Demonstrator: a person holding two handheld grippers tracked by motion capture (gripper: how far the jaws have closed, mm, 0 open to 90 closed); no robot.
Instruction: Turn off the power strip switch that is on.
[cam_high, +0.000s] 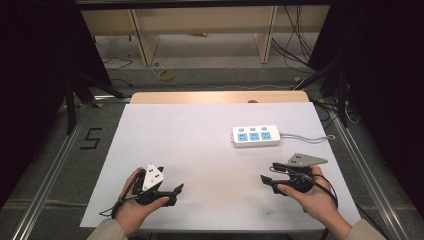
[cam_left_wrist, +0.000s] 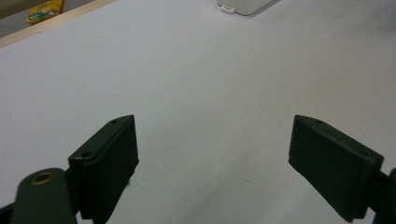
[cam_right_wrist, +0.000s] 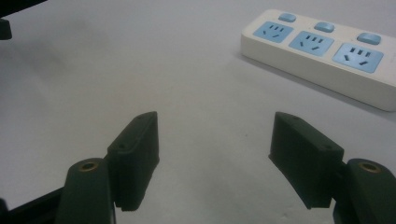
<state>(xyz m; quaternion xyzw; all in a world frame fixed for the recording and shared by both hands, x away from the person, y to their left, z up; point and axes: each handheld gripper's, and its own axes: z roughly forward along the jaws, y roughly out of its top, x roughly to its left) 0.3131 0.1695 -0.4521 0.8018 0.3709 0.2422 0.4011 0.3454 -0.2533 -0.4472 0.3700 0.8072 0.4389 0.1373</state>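
White and blue mark the strip (cam_high: 255, 136), a power strip with three sockets and three switches, lying flat on the far right part of the counter (cam_high: 200, 150), its cord (cam_high: 307, 138) trailing off to the right edge. The right gripper (cam_high: 268, 172) is held near it, a little nearer the person, with its fingers (cam_right_wrist: 135, 158) spread wide and nothing between them. In the right gripper view the strip is seen ahead and to the upper right, apart from the fingers. The left gripper (cam_high: 175, 192) is held low over the near left of the counter, well apart from the strip, its fingers (cam_left_wrist: 107, 158) likewise spread and empty.

The step in hand is judged to be a reach toward the strip by the right gripper. It is best done by bringing the open fingers square to the strip's long sides, so that the body is taken across its narrow width rather than along its length. The fingers should be lowered until their tips are just above the counter before they are closed. The switches and sockets are better left untouched, as a pad on a rocker could slip. The cord should be allowed for: a pull against it could turn the strip. The left gripper could be brought in to steady the far end if needed.
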